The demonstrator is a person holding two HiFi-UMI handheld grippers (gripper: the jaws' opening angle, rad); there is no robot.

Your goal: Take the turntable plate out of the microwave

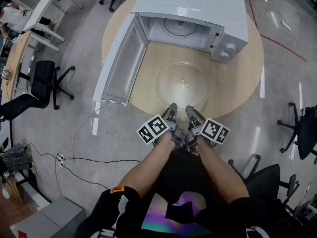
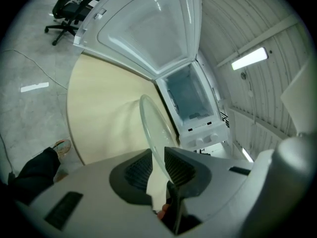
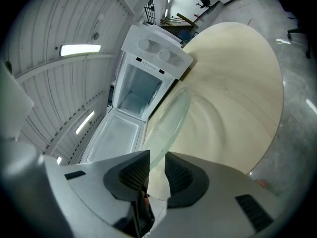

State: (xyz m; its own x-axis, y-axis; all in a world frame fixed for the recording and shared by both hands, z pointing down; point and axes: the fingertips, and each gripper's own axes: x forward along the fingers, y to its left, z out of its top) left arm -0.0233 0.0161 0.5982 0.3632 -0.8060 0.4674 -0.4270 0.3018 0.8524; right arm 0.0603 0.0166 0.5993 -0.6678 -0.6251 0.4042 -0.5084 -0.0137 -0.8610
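The clear glass turntable plate [image 1: 182,85] is outside the white microwave [image 1: 198,6], over the round wooden table [image 1: 240,78] in front of the open cavity [image 1: 181,29]. Both grippers hold its near rim side by side. My left gripper [image 1: 172,108] is shut on the rim. So is my right gripper [image 1: 189,110]. In the left gripper view the plate [image 2: 151,125] runs edge-on between the left gripper's [image 2: 159,158] ribbed pads. The right gripper view shows the plate [image 3: 168,125] pinched the same way in the right gripper [image 3: 154,165]. I cannot tell whether the plate touches the table.
The microwave door [image 1: 121,63] hangs open to the left, over the table's edge. Office chairs [image 1: 47,81] [image 1: 304,133] stand on the floor around the table. Cables [image 1: 74,155] trail on the floor at the left. A desk [image 1: 15,58] is at the far left.
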